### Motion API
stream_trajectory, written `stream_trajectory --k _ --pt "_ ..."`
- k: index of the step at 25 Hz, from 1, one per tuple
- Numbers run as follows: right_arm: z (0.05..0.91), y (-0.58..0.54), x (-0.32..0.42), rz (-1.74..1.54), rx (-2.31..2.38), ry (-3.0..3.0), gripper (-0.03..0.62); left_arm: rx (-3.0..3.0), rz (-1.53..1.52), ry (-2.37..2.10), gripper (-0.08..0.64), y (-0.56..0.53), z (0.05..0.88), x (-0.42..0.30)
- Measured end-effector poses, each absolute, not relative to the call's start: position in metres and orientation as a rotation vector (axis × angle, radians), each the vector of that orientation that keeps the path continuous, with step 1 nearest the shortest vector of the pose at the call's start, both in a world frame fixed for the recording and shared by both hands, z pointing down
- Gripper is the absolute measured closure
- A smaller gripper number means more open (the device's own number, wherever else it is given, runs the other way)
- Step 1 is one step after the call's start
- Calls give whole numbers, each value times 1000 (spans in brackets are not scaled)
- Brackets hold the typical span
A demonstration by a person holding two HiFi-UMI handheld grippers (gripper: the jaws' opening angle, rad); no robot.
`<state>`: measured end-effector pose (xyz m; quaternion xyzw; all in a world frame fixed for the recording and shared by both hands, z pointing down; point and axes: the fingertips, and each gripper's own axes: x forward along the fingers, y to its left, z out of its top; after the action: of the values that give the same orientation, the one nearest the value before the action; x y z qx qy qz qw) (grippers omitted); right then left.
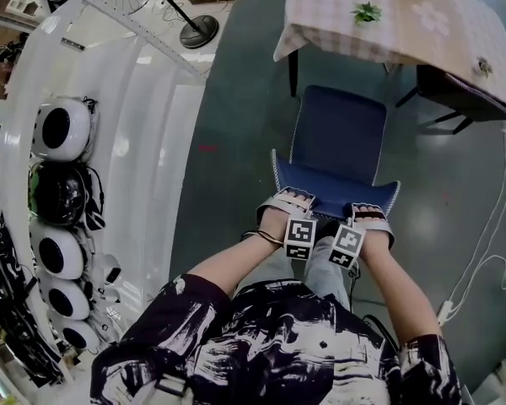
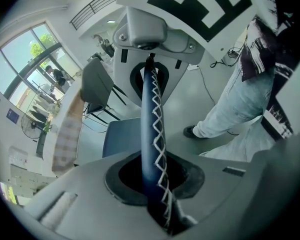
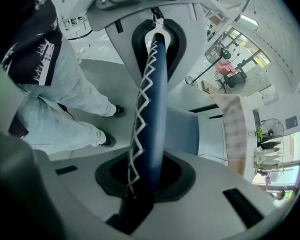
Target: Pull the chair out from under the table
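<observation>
**Blue chair gripped by its backrest at the table's near side**

The blue chair (image 1: 336,137) is seen standing on the grey floor (image 1: 236,142) just in front of the table (image 1: 422,28), which is covered by a pale checked cloth. Nearly the whole seat is shown clear of the table, with only its far edge lying close to the cloth's hanging hem. The backrest is turned toward the person, and its top edge, stitched in white zigzag, is clamped at two places.

The left gripper (image 1: 290,202) is closed on the left part of that edge, and the right gripper (image 1: 368,214) is closed on the right part, the two being set near each other. Both are pointed steeply downward.

In the left gripper view the stitched edge (image 2: 153,129) is seen pinched between the dark pads of the jaws, and the other gripper is seen farther along the same edge. The same hold is shown in the right gripper view, where the edge (image 3: 151,109) is pressed between the pads.

A small green plant (image 1: 367,12) is placed on the cloth. A row of rounded white and dark helmets (image 1: 57,129) is seen far to the left, well apart from the chair.
</observation>
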<state>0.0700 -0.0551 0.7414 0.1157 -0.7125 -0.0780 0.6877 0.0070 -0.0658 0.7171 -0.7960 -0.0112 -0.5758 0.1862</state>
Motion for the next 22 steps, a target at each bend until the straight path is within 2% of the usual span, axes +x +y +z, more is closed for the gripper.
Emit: stream_trajectory --k 22 --pt "742 28 65 -128 200 -1604 535 -2287 -1666 -120 508 17 717 2"
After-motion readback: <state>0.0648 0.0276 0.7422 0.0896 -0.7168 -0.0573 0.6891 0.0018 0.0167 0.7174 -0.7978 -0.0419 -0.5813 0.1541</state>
